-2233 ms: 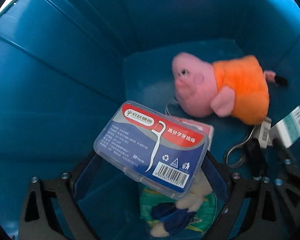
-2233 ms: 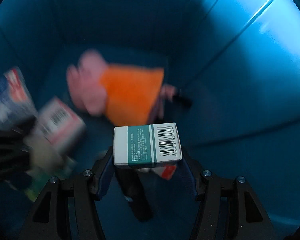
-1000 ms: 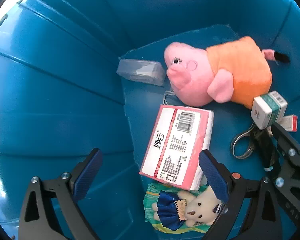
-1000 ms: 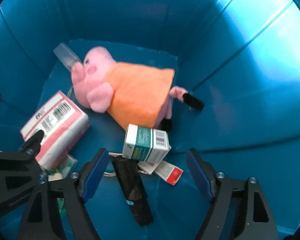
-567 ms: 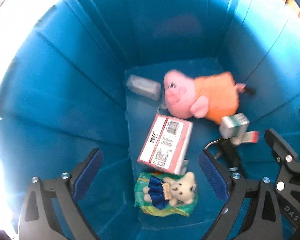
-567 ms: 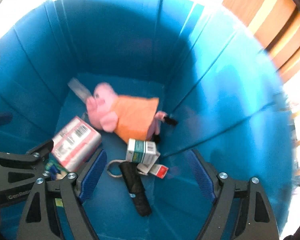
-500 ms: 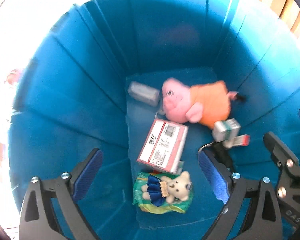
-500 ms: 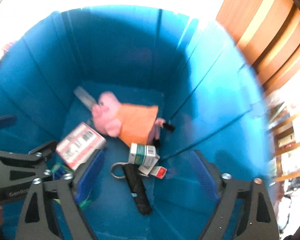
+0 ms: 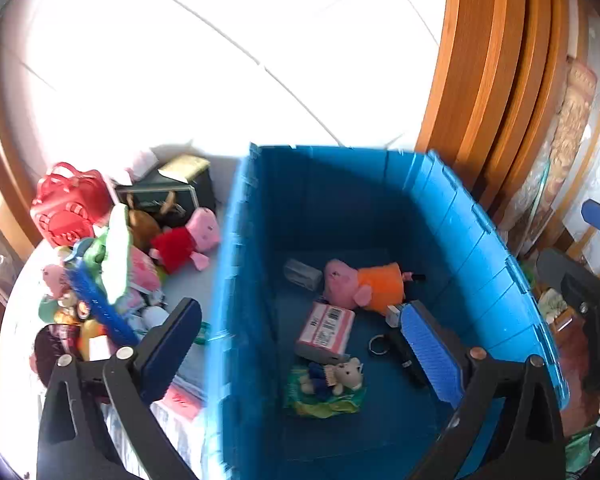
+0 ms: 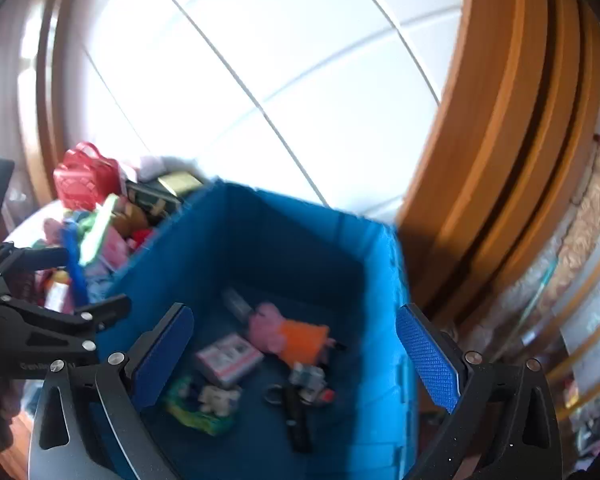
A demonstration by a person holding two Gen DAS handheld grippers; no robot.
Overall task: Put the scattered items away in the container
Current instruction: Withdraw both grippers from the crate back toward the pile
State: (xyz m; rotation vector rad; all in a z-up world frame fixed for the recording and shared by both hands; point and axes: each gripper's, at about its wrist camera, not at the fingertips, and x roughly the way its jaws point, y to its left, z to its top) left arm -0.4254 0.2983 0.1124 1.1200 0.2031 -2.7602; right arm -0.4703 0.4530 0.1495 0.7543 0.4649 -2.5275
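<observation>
A deep blue bin (image 9: 236, 240) (image 10: 384, 280) holds a pink pig plush in orange (image 9: 364, 284) (image 10: 288, 330), a pink box (image 9: 326, 326) (image 10: 228, 356), a clear floss case (image 9: 302, 274), a small bear on a green packet (image 9: 332, 380) (image 10: 204, 400), a green-white box (image 10: 310, 376) and a black-handled item (image 9: 404, 354) (image 10: 296, 412). My left gripper (image 9: 300, 344) is open and empty, high above the bin. My right gripper (image 10: 294, 356) is open and empty above it too. The left gripper's body shows at the left of the right wrist view (image 10: 40, 332).
A pile of scattered items lies left of the bin: a red bag (image 9: 70, 204) (image 10: 88, 174), a pig plush in red (image 9: 184, 240), a blue comb (image 9: 100, 304), a dark box (image 9: 168, 196). Wooden framing (image 9: 496, 80) stands at the right.
Both grippers let go of their boxes inside the bin, opened, then rose up out of it. The bin's rim and the pile beside it have come into view.
</observation>
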